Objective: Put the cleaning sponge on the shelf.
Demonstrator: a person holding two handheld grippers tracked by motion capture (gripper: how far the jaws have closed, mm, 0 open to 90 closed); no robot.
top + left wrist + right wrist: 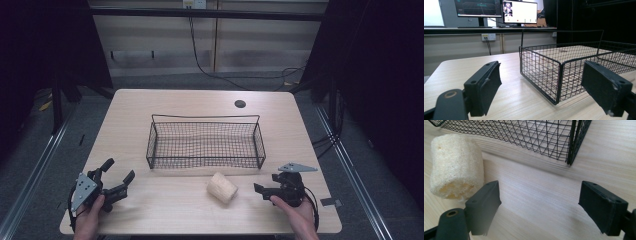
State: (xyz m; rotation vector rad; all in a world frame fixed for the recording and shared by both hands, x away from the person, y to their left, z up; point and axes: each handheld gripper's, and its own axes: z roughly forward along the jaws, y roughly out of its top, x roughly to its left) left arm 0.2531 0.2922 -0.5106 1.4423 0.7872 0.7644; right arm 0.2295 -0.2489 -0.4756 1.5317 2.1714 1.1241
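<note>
On the near half of the table (150, 102), the loofah piece (222, 187) lies on its side just in front of the wire basket (205, 162), apart from its mesh wall, with the right gripper (260, 189) close on its right and the left gripper (119, 175) well off at the near-left corner. The right gripper view adds detail: jaws wide and empty, loofah's fibrous end just beyond the left jaw, untouched, bare wood between the jaws up to the basket's corner. The left gripper view shows wide, empty jaws facing a basket corner, with two monitors (519, 12) behind.
</note>
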